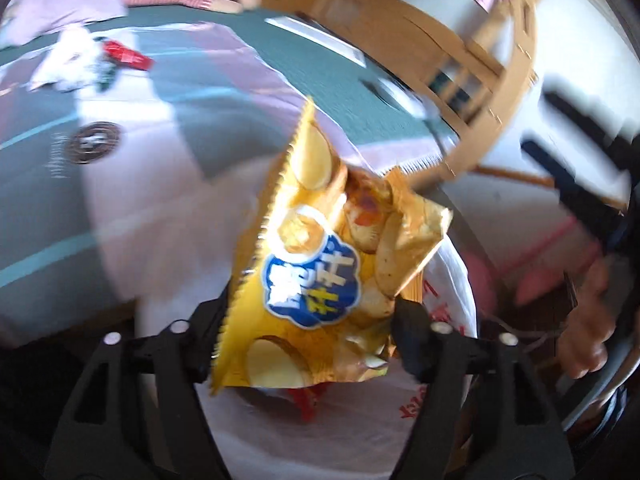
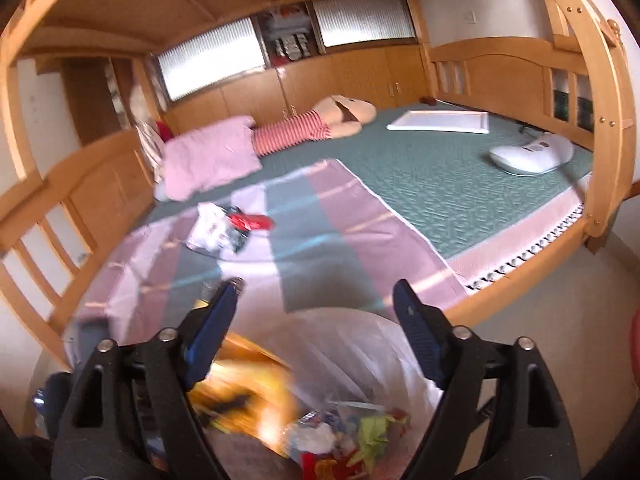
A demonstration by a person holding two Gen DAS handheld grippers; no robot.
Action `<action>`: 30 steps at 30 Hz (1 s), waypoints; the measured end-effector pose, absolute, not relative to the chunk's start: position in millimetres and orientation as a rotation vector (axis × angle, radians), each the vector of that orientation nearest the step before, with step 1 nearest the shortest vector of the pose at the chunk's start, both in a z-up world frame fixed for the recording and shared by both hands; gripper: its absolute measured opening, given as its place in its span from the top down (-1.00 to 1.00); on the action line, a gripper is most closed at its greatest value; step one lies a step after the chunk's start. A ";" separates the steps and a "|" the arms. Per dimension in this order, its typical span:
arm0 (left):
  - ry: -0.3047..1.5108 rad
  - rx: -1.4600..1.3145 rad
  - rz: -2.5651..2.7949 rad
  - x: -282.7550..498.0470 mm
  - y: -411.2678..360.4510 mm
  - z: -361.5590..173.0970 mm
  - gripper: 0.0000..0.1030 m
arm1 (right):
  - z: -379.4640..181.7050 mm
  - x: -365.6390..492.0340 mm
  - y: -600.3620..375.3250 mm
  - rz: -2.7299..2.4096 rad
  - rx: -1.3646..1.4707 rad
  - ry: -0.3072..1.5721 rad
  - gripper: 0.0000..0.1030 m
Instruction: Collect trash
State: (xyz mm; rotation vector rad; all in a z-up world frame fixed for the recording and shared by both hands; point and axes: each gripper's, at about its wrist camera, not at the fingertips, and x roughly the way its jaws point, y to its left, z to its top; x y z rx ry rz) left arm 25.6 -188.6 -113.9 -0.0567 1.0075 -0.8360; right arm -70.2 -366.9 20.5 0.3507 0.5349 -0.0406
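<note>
Right wrist: white trash bag [image 2: 352, 364] with crumpled wrappers [image 2: 360, 440] inside.

Your right gripper [image 2: 316, 308] reaches forward with its blue-padded fingers [image 2: 212, 340] spread wide and nothing between them. Just below hangs a translucent white plastic bag [image 2: 360, 356], its mouth open, with crumpled colourful wrappers [image 2: 356, 436] inside and a blurred yellow packet [image 2: 248, 392] at its left edge. Beyond lies a wooden-framed bed [image 2: 532, 248] with a green quilted cover [image 2: 432, 188]. On its pink and grey striped blanket [image 2: 320, 232] rest a white wrapper [image 2: 212, 228] and a red wrapper [image 2: 254, 222], touching each other.
</note>
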 end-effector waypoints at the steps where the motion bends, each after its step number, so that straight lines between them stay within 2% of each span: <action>1: 0.989 -0.008 -0.833 19.0 -193.7 -115.8 -0.60 | 19.8 -70.8 -366.8 -0.024 0.366 0.525 -0.63; 3: 0.927 0.073 -0.804 9.0 -194.8 -114.5 -0.78 | 17.8 -67.5 -362.2 -0.005 0.365 0.528 -0.68; 8: 0.708 0.119 -0.597 -2.7 -164.5 -94.4 -0.93 | 16.2 -63.0 -348.1 -0.019 0.307 0.548 -0.78; 12: 0.589 0.092 -0.450 -1.7 -139.4 -80.7 -0.93 | 16.9 -61.6 -338.1 -0.043 0.250 0.531 -0.93; 15: 0.525 0.065 -0.365 1.7 -120.8 -70.6 -0.93 | 12.7 -57.3 -331.3 -0.069 0.210 0.530 -0.93; 25: 0.525 0.061 -0.298 4.9 -106.6 -66.4 -0.93 | 7.0 -63.4 -332.7 -0.194 0.177 0.438 -0.93; 30: 0.520 0.079 -0.291 0.8 -109.4 -69.6 -0.93 | 3.8 -60.1 -328.2 -0.174 0.137 0.460 -0.93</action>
